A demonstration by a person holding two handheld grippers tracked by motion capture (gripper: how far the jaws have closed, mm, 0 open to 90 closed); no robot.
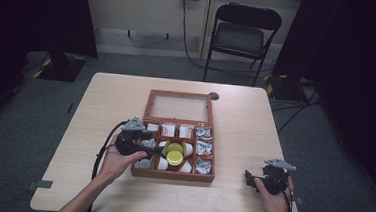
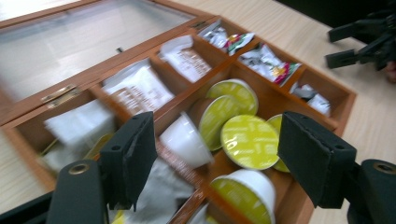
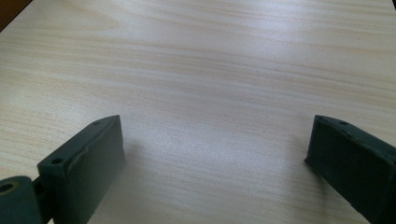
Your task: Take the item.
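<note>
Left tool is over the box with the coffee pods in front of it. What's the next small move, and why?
Probably ease the left tool down and forward onto one green-lidded pod in the wooden box. Its jaws stand apart with nothing between them, and that pod lies on top of the pile just ahead. The right tool rests open over bare table, away from the box.

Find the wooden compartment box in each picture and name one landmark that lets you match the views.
High view: the wooden box lies mid-table, lid open, with the left gripper reaching over its left side.
Left gripper view: the box spreads across the picture behind the open jaws.
Right gripper view: a dark brown corner at top left may be its edge; I cannot tell.
Shared landmark: the yellow-green lidded capsules.
</note>
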